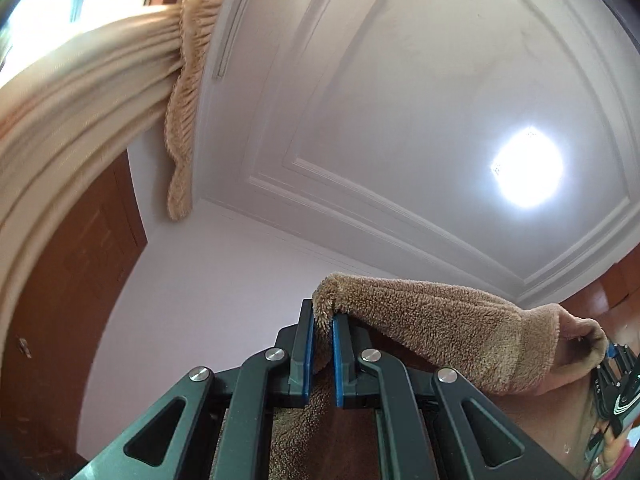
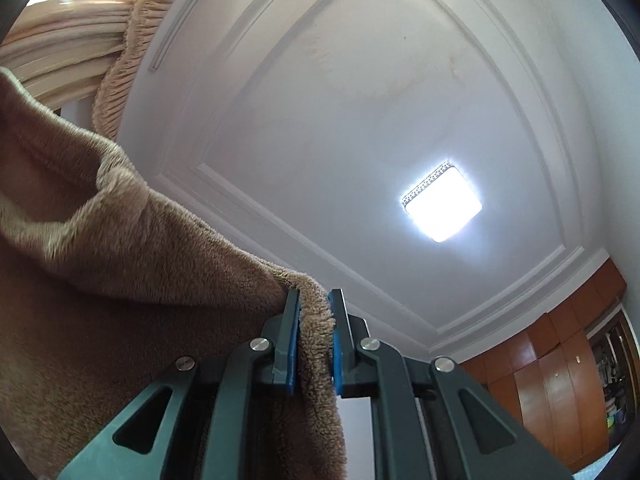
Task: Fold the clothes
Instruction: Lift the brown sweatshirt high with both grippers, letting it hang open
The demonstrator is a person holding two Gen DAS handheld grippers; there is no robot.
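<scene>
the fleece garment [image 1: 440, 320] is up in the air under the ceiling [image 1: 400, 100], stretched between both claws, the left gripper [image 1: 323, 320] clenched on 1 fluffy edge and the right gripper [image 2: 314, 312] clenched on another. each bite looks thin, right at the hem, so the thick pile could slide out and that side would drop. the curtain [image 1: 60, 120] hangs near on the left, and a wide swing could brush it.

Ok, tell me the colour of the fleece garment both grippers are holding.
Light brown, tan fleece garment; clearest in the right wrist view.
</scene>
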